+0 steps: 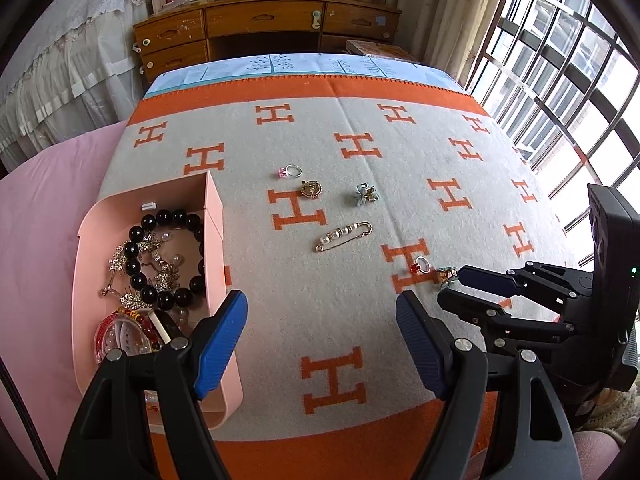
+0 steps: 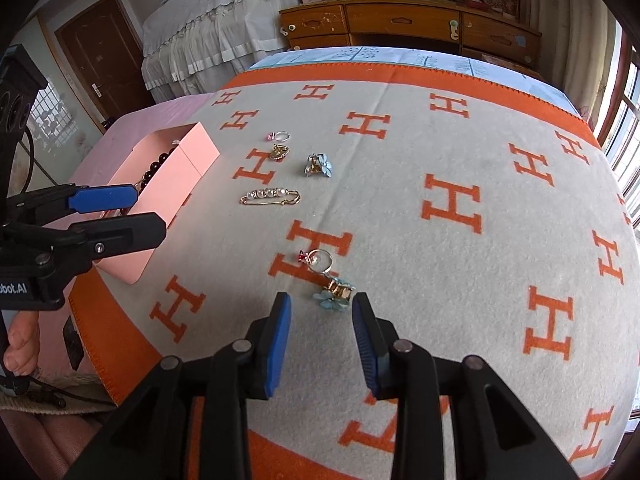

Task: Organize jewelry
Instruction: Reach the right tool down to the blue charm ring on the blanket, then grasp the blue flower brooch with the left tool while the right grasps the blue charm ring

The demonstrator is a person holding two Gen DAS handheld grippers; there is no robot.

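Observation:
My right gripper (image 2: 322,299) hovers low over the H-patterned blanket (image 2: 460,152), open. A small blue flower clip (image 2: 336,294) lies just ahead of its tips, untouched, with a red-stone ring (image 2: 316,260) beyond it. Further off lie a pearl pin (image 2: 270,196), another blue flower clip (image 2: 319,165), a gold brooch (image 2: 280,152) and a pink-stone ring (image 2: 279,135). My left gripper (image 1: 320,300) is open and empty, its left finger beside the pink box (image 1: 216,216). The box holds a black bead bracelet (image 1: 160,256) and several other pieces.
The blanket covers a bed with pink sheet (image 1: 48,208) showing on the left. A wooden desk (image 1: 264,20) stands beyond the bed's far end and a barred window (image 1: 568,72) runs along the right. A person's fingers (image 2: 22,344) hold the left gripper's handle.

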